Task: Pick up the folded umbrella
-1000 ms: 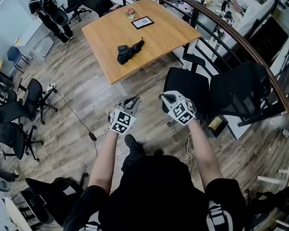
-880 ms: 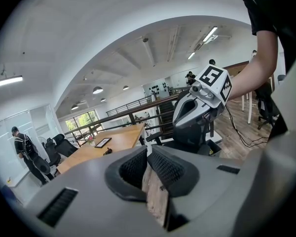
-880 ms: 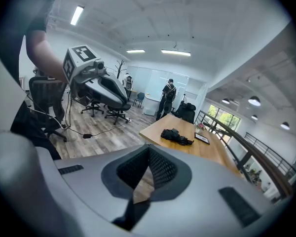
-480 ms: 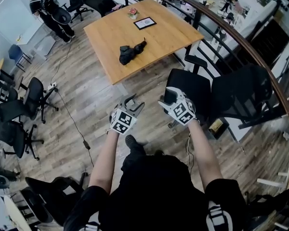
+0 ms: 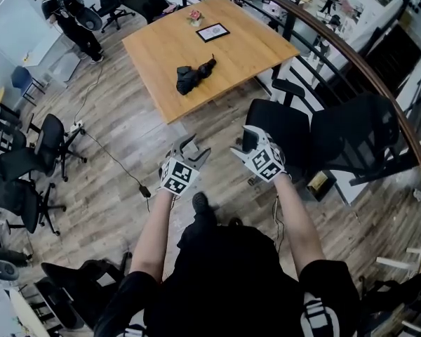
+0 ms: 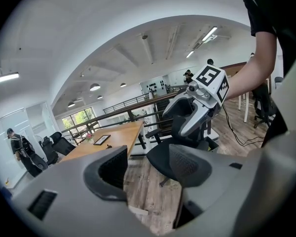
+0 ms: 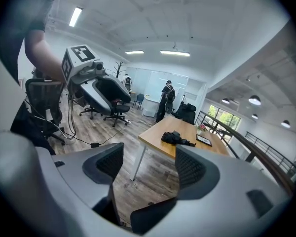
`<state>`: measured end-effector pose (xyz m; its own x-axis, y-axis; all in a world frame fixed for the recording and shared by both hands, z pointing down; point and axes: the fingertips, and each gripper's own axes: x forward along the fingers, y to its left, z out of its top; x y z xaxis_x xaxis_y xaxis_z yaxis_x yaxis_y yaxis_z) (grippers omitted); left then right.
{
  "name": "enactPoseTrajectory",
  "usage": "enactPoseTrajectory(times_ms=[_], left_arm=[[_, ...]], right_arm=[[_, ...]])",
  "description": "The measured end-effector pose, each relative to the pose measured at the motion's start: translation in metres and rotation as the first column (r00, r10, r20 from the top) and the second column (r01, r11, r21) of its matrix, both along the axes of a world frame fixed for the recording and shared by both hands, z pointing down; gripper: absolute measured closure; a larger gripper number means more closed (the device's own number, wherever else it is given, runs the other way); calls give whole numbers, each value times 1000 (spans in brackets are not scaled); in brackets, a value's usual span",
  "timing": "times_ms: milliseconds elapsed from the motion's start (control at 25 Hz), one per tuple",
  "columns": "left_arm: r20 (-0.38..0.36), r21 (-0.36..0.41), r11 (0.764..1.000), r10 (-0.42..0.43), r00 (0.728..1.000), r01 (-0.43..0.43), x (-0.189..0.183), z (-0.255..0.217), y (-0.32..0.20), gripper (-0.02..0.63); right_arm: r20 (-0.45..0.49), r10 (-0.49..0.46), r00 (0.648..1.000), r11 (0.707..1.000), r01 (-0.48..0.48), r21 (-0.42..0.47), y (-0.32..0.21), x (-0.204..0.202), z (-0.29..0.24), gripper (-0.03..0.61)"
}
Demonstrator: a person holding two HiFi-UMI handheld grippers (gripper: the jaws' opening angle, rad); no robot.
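Opening on nothing, the grey left gripper (image 5: 194,149) and right gripper (image 5: 242,143) hang well short of the limp black folded umbrella (image 5: 194,76) on the square wooden table (image 5: 249,44), where pinching only loose fabric might let it slip.

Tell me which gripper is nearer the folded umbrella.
Left, slightly. The left gripper hangs short of the table, almost in line with the folded umbrella; the right gripper is further right, by the chair. Both grippers' jaws are opening, empty.
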<state>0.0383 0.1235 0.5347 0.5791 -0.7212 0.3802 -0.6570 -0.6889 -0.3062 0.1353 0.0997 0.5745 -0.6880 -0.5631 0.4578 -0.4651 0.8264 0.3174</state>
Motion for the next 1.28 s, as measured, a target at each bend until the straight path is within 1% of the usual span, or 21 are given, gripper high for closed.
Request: enactPoseTrajectory(times_ms=[240,360,800,1160,1280], left_arm=[[-13,-12,1000,12,1000,-12,-17,6,-16,344],[-21,-20,1000,13,1000,-14,-33,11,-30,344],[-37,-40,999,32,999,-33,-92,10,-95,344],[-54,-46,995,82,995,-84,-126,16,-138,344],[-63,-60,993,98,993,-101,-134,21,-149,344]], right_arm=[[-13,22,1000,1000,-23,-5,-18,-15,3,241],[-14,24,1000,1000,-24,-17,-32,-28,7,253],[-30,59,998,998,-60,-32,-87,-85,8,253],[-43,115,992,992,-117,-49,-124,-116,15,256],[-49,134,990,989,-137,-50,-133,-124,15,258]])
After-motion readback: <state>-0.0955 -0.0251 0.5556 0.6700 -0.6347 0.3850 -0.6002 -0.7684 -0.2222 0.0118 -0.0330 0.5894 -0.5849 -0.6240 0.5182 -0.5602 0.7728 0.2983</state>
